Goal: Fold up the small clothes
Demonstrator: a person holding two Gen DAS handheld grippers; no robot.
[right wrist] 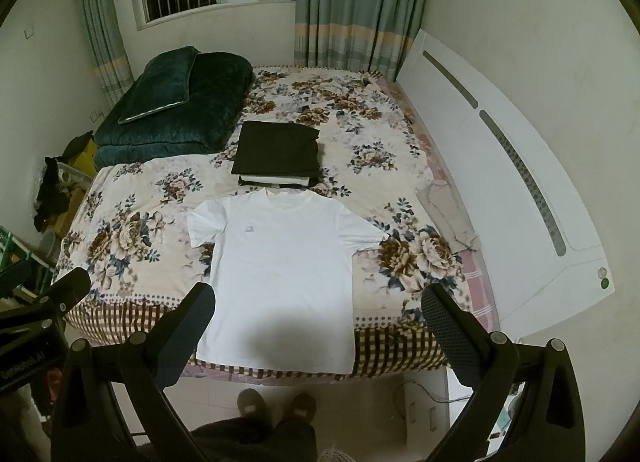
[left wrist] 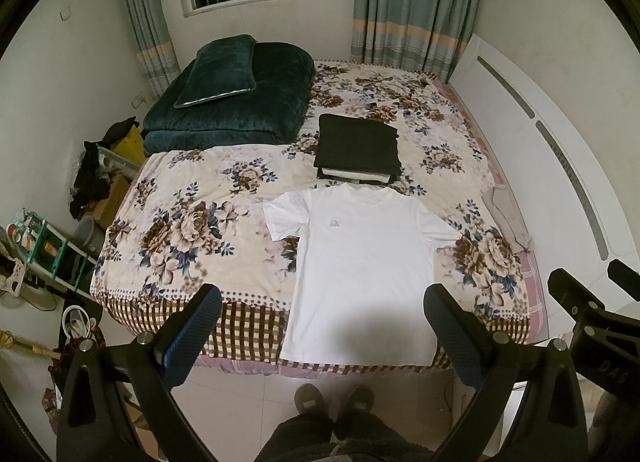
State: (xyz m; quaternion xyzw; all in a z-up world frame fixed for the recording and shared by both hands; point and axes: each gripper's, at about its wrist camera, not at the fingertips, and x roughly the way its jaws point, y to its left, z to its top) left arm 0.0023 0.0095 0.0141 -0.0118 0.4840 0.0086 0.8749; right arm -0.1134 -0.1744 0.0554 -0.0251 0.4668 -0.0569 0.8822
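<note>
A white shirt [left wrist: 360, 274] lies flat on the bed [left wrist: 192, 197], low in the middle of the frame, below a folded stack [left wrist: 357, 147]. Both the left tongs [left wrist: 322, 318] and the right tongs [right wrist: 318, 314] gape wide, holding nothing. Only the left view shows the shelf [left wrist: 44, 250] at left.

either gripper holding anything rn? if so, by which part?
Nothing held. Left hand-held gripper and right hand-held gripper are both open, above the bed's near edge. The white T-shirt lies flat and ungrasped.
</note>
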